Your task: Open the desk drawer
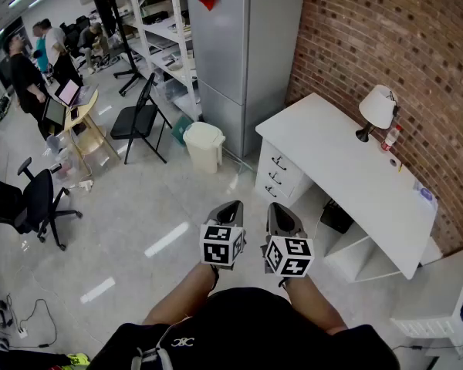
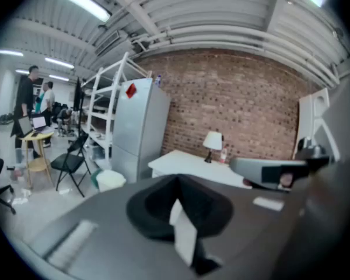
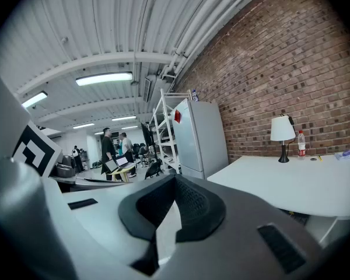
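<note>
While both grippers hang clear of the furniture, I read the scene from the head view. The counter (image 1: pixel 347 160) is a flat, matte white slab with square edges, set along a rough red brick wall (image 1: pixel 401 37). Three stacked drawers (image 1: pixel 277 174) occupy its end nearest the smooth grey refrigerator (image 1: pixel 239 45). Each drawer front is white, flush with its neighbours and fitted with a small dark handle. A lamp (image 1: pixel 376 108) with a pale conical shade stands at the wall edge of the counter, with a small bottle (image 1: pixel 390 137) just beside it. The floor (image 1: pixel 139 214) is glossy light grey.

The left gripper (image 1: pixel 233 204) and right gripper (image 1: pixel 276 206) sit side by side, close together, low in front of my torso, pointing forward over the floor. Both forearms are bare and angled inward. In each gripper view the textured black pads meet at the tip, so both grippers are clenched on nothing. The drawers lie ahead and to the right, well apart from both.
</note>
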`<state>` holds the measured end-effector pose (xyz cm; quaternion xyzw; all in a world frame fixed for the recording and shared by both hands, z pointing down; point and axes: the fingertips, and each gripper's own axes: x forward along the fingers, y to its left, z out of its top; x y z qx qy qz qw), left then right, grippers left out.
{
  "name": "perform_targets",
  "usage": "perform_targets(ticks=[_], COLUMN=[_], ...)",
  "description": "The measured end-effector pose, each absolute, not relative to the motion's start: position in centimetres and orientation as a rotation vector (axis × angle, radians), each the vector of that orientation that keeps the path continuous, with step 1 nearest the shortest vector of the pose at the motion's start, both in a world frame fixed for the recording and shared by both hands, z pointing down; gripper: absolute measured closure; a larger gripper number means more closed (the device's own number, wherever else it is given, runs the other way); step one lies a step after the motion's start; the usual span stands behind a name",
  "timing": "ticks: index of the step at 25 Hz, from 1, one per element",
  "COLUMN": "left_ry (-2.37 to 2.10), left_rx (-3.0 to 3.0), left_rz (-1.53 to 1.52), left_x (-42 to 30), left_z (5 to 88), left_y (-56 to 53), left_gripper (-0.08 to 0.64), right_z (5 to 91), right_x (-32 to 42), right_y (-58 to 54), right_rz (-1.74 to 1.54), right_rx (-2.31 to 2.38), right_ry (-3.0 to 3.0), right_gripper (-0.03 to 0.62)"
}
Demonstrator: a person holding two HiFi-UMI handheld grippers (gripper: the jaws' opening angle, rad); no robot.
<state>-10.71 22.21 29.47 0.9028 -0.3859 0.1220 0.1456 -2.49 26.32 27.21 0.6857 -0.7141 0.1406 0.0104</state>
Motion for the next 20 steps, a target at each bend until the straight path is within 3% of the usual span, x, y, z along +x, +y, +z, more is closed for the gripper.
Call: perform_targets(ticks=[20], left_ry=[-1.063], left_rx=[2.678], left_rz=[0.408], left_x=[-11.1], left_z=[30.1], left_y=[21.8], left_gripper=[0.56], right_z=[27.7], right_x=[-3.7], right_y=[25.4], right_rz=[0.44], right_rx=[2.196], right_ry=[-2.193], right_gripper=[0.593])
